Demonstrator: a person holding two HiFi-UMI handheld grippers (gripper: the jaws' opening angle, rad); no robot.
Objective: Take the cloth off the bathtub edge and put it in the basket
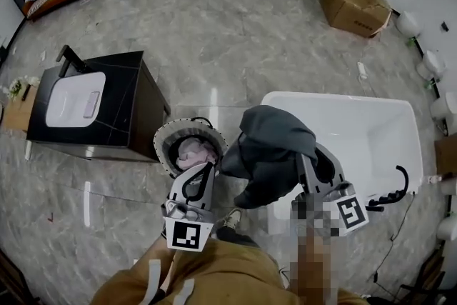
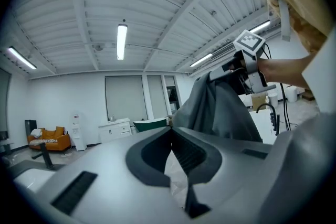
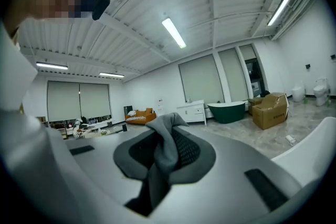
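Room: showroom with a grey marble-tiled floor (image 1: 214, 32) and strip lights overhead; a black vanity cabinet with a white basin (image 1: 114, 111) stands well off to the outer side of the left gripper.
Right gripper (image 1: 305, 166): jaws clamped on a fold of the dark grey soft cloth (image 1: 275, 146); in the right gripper view the fold stands up between the ribbed pads.
Cloth position: hangs in a bunched drape from the right gripper's tips, clear of the white bathtub (image 1: 343, 96). The tub's rim lies below and beyond that gripper. Most of the drape falls on the side toward the left gripper.
Left gripper (image 1: 203, 171): jaws pressed together, nothing seen between them; held level beside the right gripper.
Basket: round white-rimmed basket (image 1: 163, 139) sits just ahead of and below the left gripper's tips, off to the left of the right gripper; a pale pink fabric (image 1: 196, 152) already lies in it.
Handling (judged): light and limp, with no stiffness; it collapses under its own weight. Not fragile. The ribbed pads should grip it well.
Where to hold (judged): a gathered fold near the bulk, as now, is safer than a single thin edge, which could creep out.
Risk (judged): trailing folds may catch on the basket rim rather than drop inside.
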